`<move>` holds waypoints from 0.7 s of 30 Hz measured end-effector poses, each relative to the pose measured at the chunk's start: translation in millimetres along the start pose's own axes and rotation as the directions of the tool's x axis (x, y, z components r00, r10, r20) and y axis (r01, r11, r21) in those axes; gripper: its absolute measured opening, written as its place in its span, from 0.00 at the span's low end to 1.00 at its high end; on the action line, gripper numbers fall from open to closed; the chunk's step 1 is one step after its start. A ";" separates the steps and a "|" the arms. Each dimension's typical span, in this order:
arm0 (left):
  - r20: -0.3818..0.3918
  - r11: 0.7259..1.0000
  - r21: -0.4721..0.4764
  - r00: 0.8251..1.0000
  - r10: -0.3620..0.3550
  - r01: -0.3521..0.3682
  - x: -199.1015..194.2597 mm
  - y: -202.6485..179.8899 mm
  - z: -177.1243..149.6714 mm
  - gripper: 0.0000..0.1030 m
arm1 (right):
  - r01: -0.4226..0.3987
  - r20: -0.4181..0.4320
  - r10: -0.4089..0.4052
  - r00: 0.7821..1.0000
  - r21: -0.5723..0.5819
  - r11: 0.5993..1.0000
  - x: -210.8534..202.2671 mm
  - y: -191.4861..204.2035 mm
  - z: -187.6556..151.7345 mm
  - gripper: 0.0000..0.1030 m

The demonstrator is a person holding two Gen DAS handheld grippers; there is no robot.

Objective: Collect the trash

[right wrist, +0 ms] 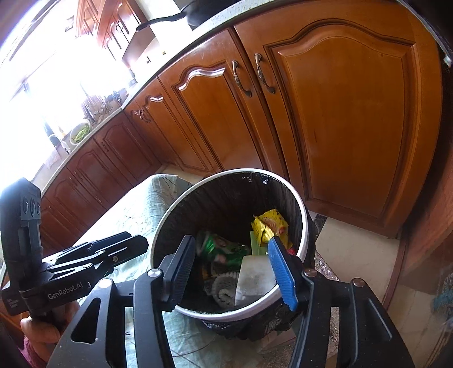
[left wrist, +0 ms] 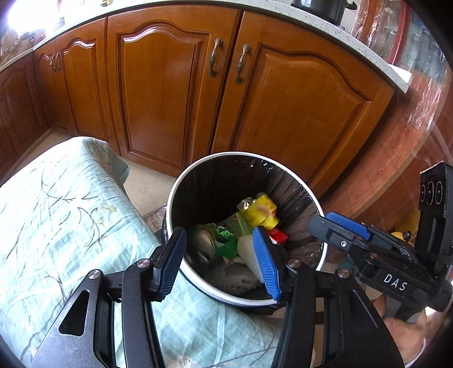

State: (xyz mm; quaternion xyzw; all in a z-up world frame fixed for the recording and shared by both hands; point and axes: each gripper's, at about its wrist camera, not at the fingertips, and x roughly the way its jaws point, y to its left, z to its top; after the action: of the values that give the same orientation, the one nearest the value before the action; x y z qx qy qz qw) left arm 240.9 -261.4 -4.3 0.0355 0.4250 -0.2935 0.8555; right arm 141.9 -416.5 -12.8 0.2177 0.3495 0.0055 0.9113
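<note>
The trash bin (left wrist: 181, 195) is a round white-rimmed container fitted with a black liner bag (left wrist: 286, 195). It stands on the floor (left wrist: 147, 184), directly beside a bench covered in a pale green patterned cloth (left wrist: 70, 203) and in front of the brown wooden cabinet doors (left wrist: 158, 93).

Contents of the bin, as seen from both wrist views:
- a yellow snack wrapper (left wrist: 259, 211) against the far inner wall;
- a green wrapper (left wrist: 226, 237) near the centre;
- a small red item (left wrist: 279, 236), partly hidden;
- a white flat piece (right wrist: 254, 276) leaning on the near right inner wall;
- a grey ribbed cloth item (right wrist: 223, 291) at the bottom near side.

The left gripper (left wrist: 219, 264) is positioned over the near rim of the bin, pointing down into it. Its jaws stand apart, with nothing gripped between them. The right gripper (right wrist: 236, 269) is positioned over the near rim likewise, jaws apart and empty; the white flat piece is visible through the gap but lies inside the bin, not in contact with the pads.

Each gripper appears in the other's view, side by side and near one another. A hand (right wrist: 42, 325) holds the left gripper's handle.

Above the cabinet doors runs a speckled surface (left wrist: 283, 17) carrying a dark pot (left wrist: 320, 8).
</note>
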 end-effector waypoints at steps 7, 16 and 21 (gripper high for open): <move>0.044 0.998 -0.064 0.999 -0.008 0.011 -28.9 20.0 -25.3 0.53 | -0.050 0.054 0.048 0.997 0.039 0.998 -22.0 10.8 -21.2 0.75; 0.166 0.990 -0.142 0.986 0.028 -0.005 -90.7 48.2 -80.6 0.69 | -0.085 0.141 0.078 0.987 0.045 0.995 -52.9 42.7 -58.5 0.97; 0.221 0.985 -0.170 0.974 0.058 -0.020 -119.2 61.0 -106.8 0.71 | -0.086 0.215 0.086 0.973 -0.009 0.996 -71.0 67.5 -78.7 1.00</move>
State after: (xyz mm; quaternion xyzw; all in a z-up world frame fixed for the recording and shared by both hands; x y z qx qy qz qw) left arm 142.4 -121.7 5.4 -0.0613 0.3476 -0.2423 0.9037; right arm 47.5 -335.9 7.2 0.2322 0.2392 0.0215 0.9426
